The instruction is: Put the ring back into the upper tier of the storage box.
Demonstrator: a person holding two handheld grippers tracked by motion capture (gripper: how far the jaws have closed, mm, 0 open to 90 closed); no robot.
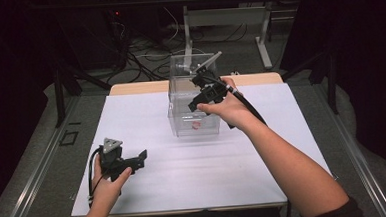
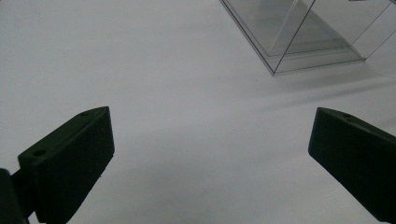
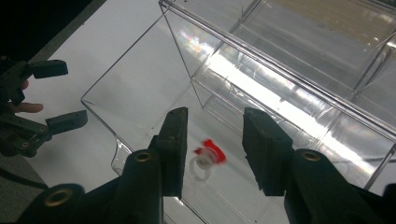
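The right gripper (image 3: 212, 149) hangs over the open bottom drawer (image 3: 140, 93) of the clear plastic drawer box (image 1: 193, 96), tilted down into it, its two black jaws parted with a gap between them and nothing in that gap yet. Just below and between the jaw tips, on the drawer floor, lies a small ring (image 3: 205, 161) with a clear band and a red top (slightly blurred, so the exact shape of the red piece is hard to tell). It looks as if the person is lining up to pick the ring out.

The left gripper (image 1: 142, 158) rests well off to the near left side of the white table sheet (image 1: 184, 164), jaws spread wide, holding nothing and touching nothing; the box sits ahead of it and to its right.

What could go wrong from here, as I judge it: the ring is small and lies flat, so the jaws could close above it or push it sliding along the slick drawer floor rather than catching it. The drawer walls stand close on either side of the jaws, so a slightly off descent could knock the rim and shove the drawer or the light box, since the left gripper is not steadying it.
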